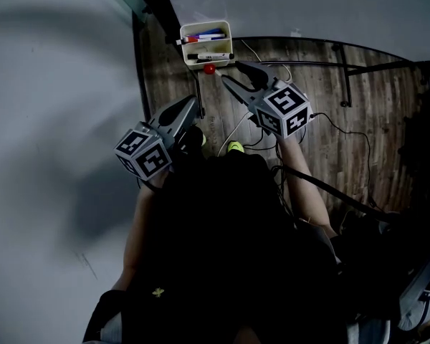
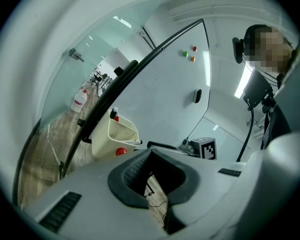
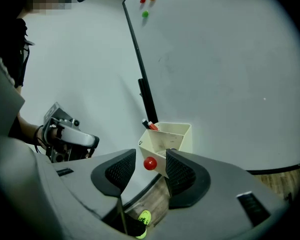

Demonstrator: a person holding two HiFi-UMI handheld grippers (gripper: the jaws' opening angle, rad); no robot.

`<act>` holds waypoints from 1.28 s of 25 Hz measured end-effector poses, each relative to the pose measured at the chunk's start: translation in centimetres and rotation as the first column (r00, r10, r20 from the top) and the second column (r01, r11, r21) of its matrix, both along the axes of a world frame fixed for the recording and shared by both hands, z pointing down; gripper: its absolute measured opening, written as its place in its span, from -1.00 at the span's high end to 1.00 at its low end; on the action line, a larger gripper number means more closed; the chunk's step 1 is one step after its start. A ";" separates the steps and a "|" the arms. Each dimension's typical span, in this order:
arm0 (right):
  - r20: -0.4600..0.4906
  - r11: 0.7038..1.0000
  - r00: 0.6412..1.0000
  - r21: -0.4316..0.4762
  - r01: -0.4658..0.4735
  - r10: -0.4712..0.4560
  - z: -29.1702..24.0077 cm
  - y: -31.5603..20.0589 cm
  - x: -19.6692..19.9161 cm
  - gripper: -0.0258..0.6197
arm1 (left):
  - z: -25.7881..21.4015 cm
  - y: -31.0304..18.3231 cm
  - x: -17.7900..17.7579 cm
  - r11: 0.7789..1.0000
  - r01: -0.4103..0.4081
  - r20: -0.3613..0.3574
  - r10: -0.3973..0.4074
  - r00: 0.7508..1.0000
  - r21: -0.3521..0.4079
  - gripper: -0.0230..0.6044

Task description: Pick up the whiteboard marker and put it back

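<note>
2 or more markers lie in the tray [image 1: 228,29] fixed at the edge of the whiteboard [image 1: 308,6], with a black marker [image 1: 215,56] across its front, so neither gripper holds one. Your right gripper [image 1: 229,71] points at that tray from just short of it, jaws apart and empty, a red magnet [image 1: 210,69] beside them. Your left gripper [image 1: 192,102] sits well behind, jaws together on nothing. This looks like the reach: line the right jaws across the black marker's barrel, ease in, then close.
</note>
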State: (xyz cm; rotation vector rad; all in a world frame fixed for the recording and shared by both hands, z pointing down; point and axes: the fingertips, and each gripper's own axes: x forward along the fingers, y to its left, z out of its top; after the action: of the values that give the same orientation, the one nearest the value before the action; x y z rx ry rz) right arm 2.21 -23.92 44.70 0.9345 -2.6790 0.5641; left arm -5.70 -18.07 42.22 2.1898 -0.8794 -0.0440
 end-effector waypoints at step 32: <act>-0.094 0.996 0.992 -0.012 -0.089 0.087 2.3 -4.5 0.1 0.37 | 1.4 0.5 -5.0 0.992 0.108 0.010 -0.108 0.994 -0.062 0.82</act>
State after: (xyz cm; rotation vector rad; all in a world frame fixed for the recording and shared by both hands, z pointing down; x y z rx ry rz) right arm 2.30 -28.37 47.02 1.0519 -2.5575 0.5451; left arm -10.71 -17.58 43.65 2.0842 -0.9894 -0.0611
